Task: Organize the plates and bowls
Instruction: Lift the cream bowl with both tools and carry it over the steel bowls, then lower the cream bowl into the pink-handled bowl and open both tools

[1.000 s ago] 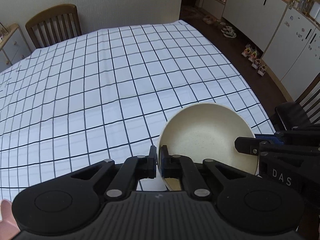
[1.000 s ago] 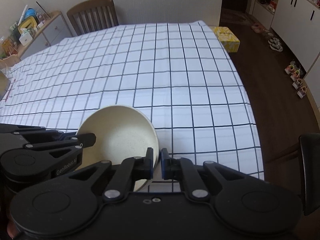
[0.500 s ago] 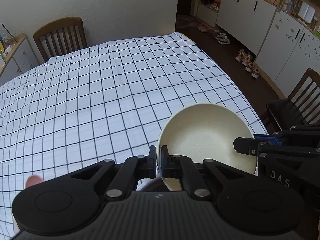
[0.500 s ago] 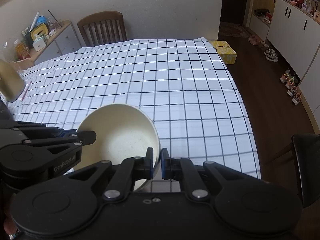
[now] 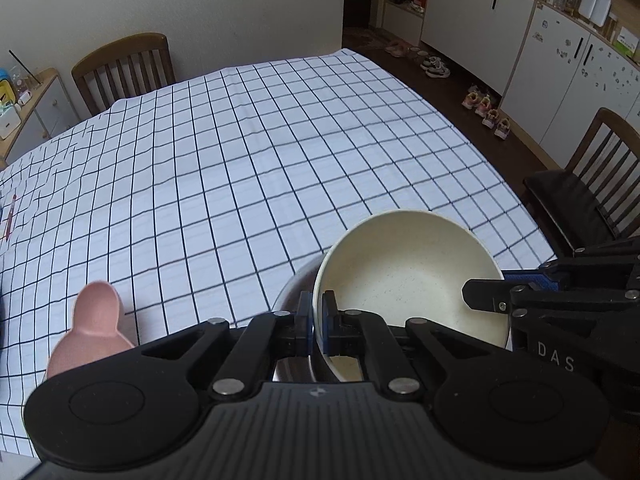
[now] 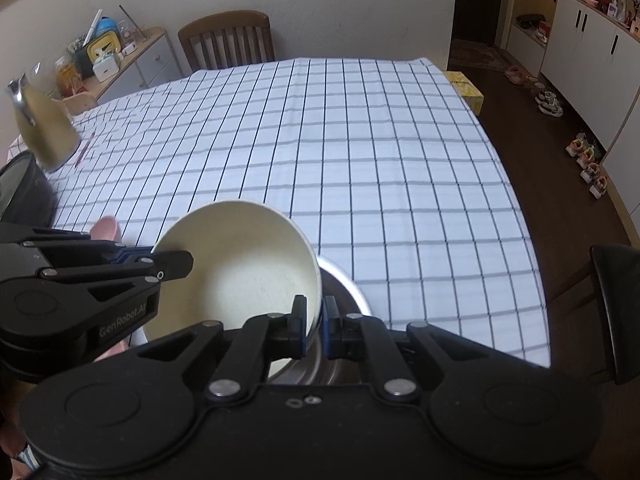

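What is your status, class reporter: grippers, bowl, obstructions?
Left gripper and right gripper both shut on cream bowl rim, opposite sides. Bowl tilted, held above metal bowl. Pink spoon lies left, apart.

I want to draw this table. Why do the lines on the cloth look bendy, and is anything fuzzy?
Both views bend the tablecloth grid: fisheye lenses curve straight lines. In the right wrist view a beige thing at the left edge is smeared by blur. In the left wrist view the cream bowl looks sharp.

Probably a home dining room: checked tablecloth (image 5: 248, 168), wooden chair (image 6: 228, 38), shoes (image 5: 486, 110).
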The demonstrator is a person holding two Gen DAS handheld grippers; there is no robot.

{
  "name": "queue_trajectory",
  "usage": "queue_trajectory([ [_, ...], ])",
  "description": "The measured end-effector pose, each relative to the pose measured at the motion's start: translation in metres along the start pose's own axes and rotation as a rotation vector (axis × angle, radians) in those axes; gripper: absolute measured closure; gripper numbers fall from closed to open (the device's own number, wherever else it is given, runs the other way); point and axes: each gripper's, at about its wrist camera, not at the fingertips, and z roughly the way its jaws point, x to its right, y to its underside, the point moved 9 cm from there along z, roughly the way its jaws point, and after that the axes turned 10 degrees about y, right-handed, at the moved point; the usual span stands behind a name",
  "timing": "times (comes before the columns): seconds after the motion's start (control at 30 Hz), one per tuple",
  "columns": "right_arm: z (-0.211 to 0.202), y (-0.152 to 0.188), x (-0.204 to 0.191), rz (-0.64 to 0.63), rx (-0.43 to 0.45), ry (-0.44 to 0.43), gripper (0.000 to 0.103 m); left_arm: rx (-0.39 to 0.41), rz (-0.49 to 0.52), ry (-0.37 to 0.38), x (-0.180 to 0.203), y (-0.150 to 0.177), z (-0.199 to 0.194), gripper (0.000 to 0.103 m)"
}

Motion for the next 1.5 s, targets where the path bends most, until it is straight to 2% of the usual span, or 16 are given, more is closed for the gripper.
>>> queue_trajectory([
  [0.3, 0.008, 0.026, -0.011, -0.018, -0.007, 0.014, 0.095, -0.013, 0.018, -0.027, -0.002, 0.024, 0.012, 0.1],
  [1.0, 0.029, 0.034, -0.011, -0.043, -0.017, 0.031, 0.094, -0.026, 0.06, -0.058, -0.001, 0.027, 0.036, 0.099],
  [1.17, 0.03, 0.036, -0.013, -0.045, -0.022, 0.026, 0.093, -0.051, 0.017, -0.037, -0.006, 0.033, 0.041, 0.098],
  [1.5, 0.026, 0.035, -0.013, -0.036, -0.03, -0.006, 0.083, -0.067, -0.039, 0.008, -0.01, 0.035, 0.037, 0.097],
])
